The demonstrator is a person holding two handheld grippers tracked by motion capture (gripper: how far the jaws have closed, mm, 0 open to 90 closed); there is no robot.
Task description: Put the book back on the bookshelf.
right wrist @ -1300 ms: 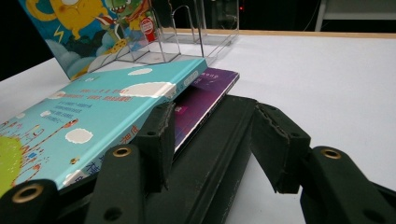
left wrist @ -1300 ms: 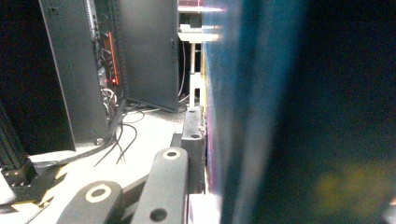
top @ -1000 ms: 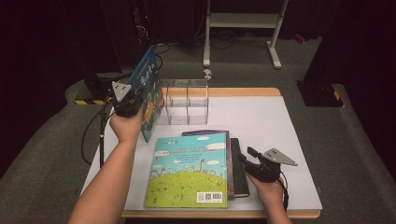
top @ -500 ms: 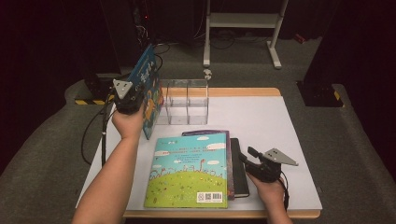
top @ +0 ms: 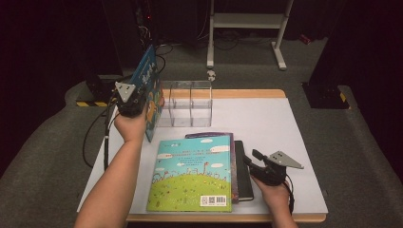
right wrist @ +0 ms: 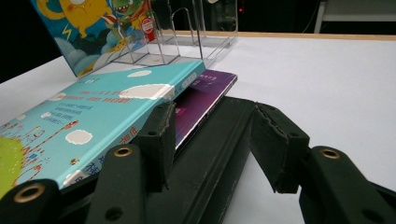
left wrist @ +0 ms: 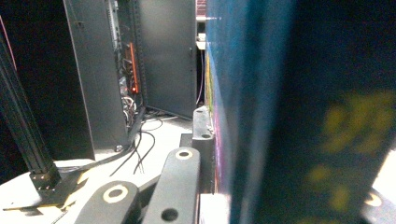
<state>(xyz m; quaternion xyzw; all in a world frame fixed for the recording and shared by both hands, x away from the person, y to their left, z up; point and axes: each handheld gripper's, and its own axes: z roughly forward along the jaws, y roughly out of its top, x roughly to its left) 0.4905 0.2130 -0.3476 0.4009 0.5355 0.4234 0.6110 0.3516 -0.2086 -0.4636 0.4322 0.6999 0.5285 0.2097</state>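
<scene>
Left gripper [top: 127, 97] raised at the far left of the white surface [top: 266, 118], fingers pinching the edge of a blue picture book [top: 148, 90] held upright on edge, cover toward the right. In the left gripper view the book's blue cover [left wrist: 280, 112] stands just right of the near finger [left wrist: 173, 186], pressed against it; the opposite finger is hidden behind the cover. Clear acrylic divider rack [top: 187, 102] just right of that book, at the far middle of the surface — slots running near to far, open at the top, empty as far as can be told. Book's long axis roughly vertical, its plane close to parallel with the rack's partitions, so probably a short shift rightward and a lowering to seat it in the leftmost slot; left hand plainly the nearer one for that.

Near centre, a stack lying flat: teal picture book [top: 192, 173] on top, purple book [top: 230, 137] beneath, black book [top: 242, 171] lowest, jutting out to the right. Right gripper [top: 256, 164] low at the stack's right side. In the right gripper view, fingers [right wrist: 161, 140] spread, straddling the black book's edge [right wrist: 219, 144] — not pressed onto it, one finger beside the teal cover [right wrist: 93, 116], the other over bare surface.
</scene>
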